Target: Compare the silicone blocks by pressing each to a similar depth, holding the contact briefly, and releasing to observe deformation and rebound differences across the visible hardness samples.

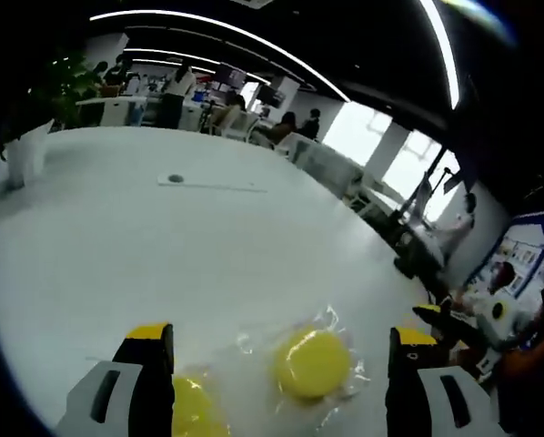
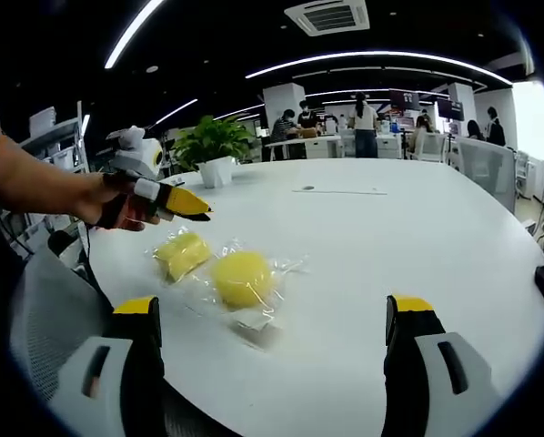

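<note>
Two yellow silicone samples, a round block (image 2: 243, 279) and a squarer block (image 2: 182, 254), lie side by side in clear wrappers on the white desk (image 2: 408, 237), neither touched by a gripper, so by the look of it the pressing comparison has not started or sits between presses. The right gripper (image 2: 272, 319) hangs above the near desk edge with its jaws spread wide and empty; the left gripper (image 2: 188, 206), held in a person's hand (image 2: 104, 200), hovers just beyond the squarer block, and its own view shows its jaws wide apart over both samples. A potted plant (image 2: 210, 146) and office workers sit well clear; only the crinkled wrappers stand between jaws and silicone.
</note>
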Demonstrator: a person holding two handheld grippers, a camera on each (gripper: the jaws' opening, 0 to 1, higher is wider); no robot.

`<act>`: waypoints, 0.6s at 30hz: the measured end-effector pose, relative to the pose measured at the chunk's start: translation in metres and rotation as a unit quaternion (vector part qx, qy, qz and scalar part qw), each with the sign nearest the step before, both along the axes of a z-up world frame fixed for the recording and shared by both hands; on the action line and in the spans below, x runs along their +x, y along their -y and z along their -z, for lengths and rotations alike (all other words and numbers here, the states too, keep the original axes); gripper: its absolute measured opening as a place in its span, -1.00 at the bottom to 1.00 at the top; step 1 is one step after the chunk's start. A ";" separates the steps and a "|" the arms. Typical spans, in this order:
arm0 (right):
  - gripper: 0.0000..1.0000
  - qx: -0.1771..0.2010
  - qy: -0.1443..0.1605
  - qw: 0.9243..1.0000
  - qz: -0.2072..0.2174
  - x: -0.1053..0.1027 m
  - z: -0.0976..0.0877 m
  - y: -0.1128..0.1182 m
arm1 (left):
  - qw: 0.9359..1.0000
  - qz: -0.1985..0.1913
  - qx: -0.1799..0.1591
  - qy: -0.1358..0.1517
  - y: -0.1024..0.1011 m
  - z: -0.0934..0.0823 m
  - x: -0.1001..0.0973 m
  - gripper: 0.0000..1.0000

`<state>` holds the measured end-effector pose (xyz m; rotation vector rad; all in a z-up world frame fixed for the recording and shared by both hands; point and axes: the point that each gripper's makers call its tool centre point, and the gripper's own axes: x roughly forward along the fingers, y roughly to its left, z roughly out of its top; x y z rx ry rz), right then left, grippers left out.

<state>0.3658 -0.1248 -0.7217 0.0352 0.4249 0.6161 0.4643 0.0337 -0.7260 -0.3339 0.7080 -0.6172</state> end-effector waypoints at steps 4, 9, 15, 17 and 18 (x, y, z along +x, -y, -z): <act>0.93 0.001 -0.001 1.000 0.003 0.000 0.000 0.001 | 1.000 -0.005 -0.011 -0.018 0.006 0.005 0.003 0.98; 0.93 0.000 -0.002 1.000 0.004 0.000 0.001 0.001 | 0.999 -0.003 -0.006 -0.051 0.012 0.018 0.004 0.92; 0.93 -0.003 -0.003 1.000 0.002 0.000 0.001 0.000 | 0.996 -0.024 -0.014 -0.086 0.010 0.032 0.012 0.57; 0.93 -0.002 -0.003 1.000 0.002 0.001 0.001 0.000 | 0.995 -0.024 -0.012 -0.098 0.010 0.036 0.012 0.48; 0.93 -0.003 -0.004 1.000 0.002 0.001 0.001 0.000 | 0.994 -0.025 -0.015 -0.109 0.012 0.039 0.012 0.43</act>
